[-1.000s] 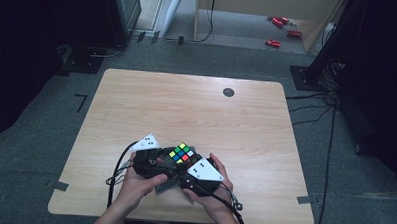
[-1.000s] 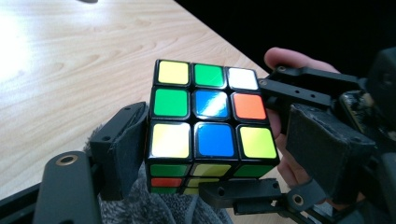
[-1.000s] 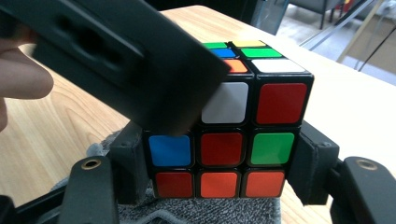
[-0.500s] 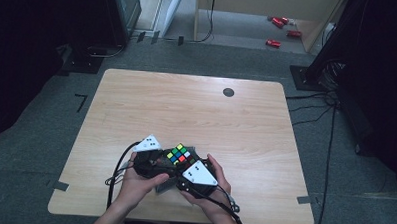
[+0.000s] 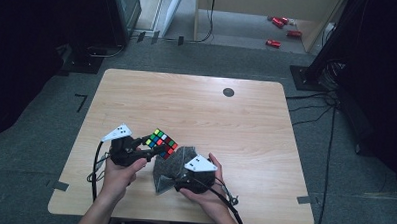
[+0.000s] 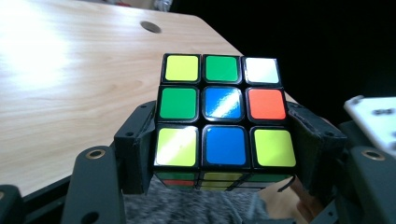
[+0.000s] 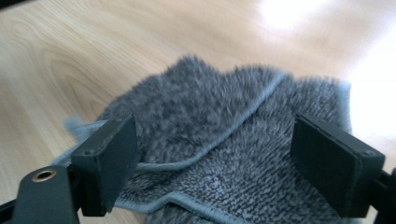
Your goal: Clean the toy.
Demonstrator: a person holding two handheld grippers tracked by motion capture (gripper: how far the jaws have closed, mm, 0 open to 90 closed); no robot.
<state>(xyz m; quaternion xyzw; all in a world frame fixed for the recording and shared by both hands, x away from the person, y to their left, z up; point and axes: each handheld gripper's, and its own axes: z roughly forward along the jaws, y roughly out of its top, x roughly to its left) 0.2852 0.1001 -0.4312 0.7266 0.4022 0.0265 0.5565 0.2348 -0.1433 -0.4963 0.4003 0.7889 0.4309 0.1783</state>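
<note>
count: one puzzle cube [image 5: 160, 142], one grey cloth [image 5: 170, 167], one table [image 5: 196, 107], two grippers, two hands.

your left gripper [image 5: 153, 145] is clamped on the puzzle cube. in the left gripper view the two black pads [image 6: 140, 144] press against opposite sides of the cube [image 6: 223, 120], low on its body, so the upper rows stand proud of the jaws. the face toward that camera reads yellow, green, white across the top row; green, blue, orange in the middle; yellow, blue, yellow at the bottom. the grip is wide, set by the cube's own width. in the high view the cube sits at about 7 o'clock of the table's centre, off the wood, with the cloth just at its 5 o'clock.

your right gripper [image 7: 224, 163] stands with its jaws apart; they have just been opening. in the right gripper view the two pads [image 7: 114, 154] flank the rumpled cloth [image 7: 224, 140], which lies on the table [image 7: 70, 60] between and beyond them; whether either pad touches the pile, i cannot tell. the cloth has a pale bound edge running across its folds.

in the high view your right hand [image 5: 204, 184] rests at the cloth's near edge, around 6 o'clock of the table's centre; your left hand [image 5: 119, 172] is at 7 o'clock.
</note>
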